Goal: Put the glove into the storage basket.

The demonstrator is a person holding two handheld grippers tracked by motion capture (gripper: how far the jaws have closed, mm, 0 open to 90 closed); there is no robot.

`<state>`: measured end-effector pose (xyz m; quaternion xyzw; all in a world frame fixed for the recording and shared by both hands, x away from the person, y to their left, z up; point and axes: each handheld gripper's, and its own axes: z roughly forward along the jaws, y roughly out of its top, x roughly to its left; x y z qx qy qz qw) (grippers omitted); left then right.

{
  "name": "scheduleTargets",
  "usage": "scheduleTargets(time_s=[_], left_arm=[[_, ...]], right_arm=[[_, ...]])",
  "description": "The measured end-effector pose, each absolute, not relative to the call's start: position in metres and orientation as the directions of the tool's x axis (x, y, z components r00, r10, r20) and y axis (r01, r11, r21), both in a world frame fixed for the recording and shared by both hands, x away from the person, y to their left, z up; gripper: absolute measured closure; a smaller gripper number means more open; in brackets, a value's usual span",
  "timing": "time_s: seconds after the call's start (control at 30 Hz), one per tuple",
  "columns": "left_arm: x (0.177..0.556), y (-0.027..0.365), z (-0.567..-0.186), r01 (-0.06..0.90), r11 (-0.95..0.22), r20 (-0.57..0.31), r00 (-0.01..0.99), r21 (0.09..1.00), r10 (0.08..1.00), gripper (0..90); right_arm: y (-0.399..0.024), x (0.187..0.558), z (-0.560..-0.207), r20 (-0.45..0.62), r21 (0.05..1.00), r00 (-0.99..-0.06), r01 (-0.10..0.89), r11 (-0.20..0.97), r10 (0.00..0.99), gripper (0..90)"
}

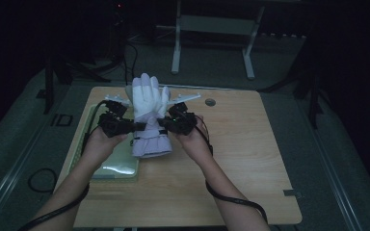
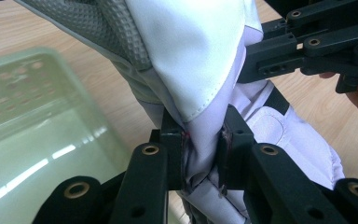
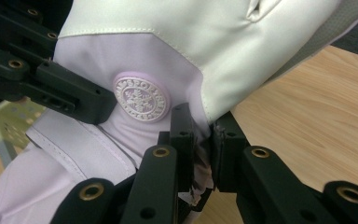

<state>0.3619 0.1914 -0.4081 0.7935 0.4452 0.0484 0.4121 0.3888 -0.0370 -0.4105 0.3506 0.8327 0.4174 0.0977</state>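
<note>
A white and pale lilac winter glove (image 1: pixel 148 113) is held up above the wooden table (image 1: pixel 241 154), fingers pointing away from me, cuff hanging toward me. My left gripper (image 1: pixel 137 127) is shut on the glove's left side at the wrist; in the left gripper view its jaws pinch bunched lilac fabric (image 2: pixel 203 158). My right gripper (image 1: pixel 160 124) is shut on the opposite side of the wrist; in the right gripper view its jaws clamp the glove (image 3: pixel 135 51) just beside a round snowflake badge (image 3: pixel 141 99). The two grippers face each other across the glove.
A pale green plastic tray (image 1: pixel 118 166) lies on the table's left part, under my left hand; its perforated wall (image 2: pixel 23 79) sits close below the left gripper. A small round hole (image 1: pixel 210 102) marks the table's far side. Beyond the table stand the legs of a metal frame (image 1: pixel 176 48).
</note>
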Motion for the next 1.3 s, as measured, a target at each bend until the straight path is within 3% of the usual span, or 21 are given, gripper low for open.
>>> scheduleTargets(time_s=[0.57, 0.77, 1.07, 1.3], left_arm=[[0.348, 0.265, -0.412, 0.711, -0.249, -0.283, 0.540, 0.658, 0.792, 76.1], [0.347, 0.289, -0.438, 0.733, -0.208, -0.325, 0.513, 0.648, 0.795, 76.0], [0.352, 0.296, -0.485, 0.796, -0.173, -0.389, 0.457, 0.580, 0.800, 75.9], [0.356, 0.292, -0.505, 0.836, -0.181, -0.364, 0.407, 0.518, 0.838, 75.7]], right_arm=[[0.048, 0.387, -0.423, 0.151, 0.748, -0.770, 0.499, 0.438, 0.620, 81.1], [0.070, 0.388, -0.438, 0.146, 0.733, -0.775, 0.502, 0.459, 0.615, 81.1], [0.087, 0.393, -0.481, 0.145, 0.657, -0.760, 0.553, 0.513, 0.634, 81.0], [0.103, 0.396, -0.505, 0.107, 0.593, -0.749, 0.575, 0.563, 0.653, 81.0]])
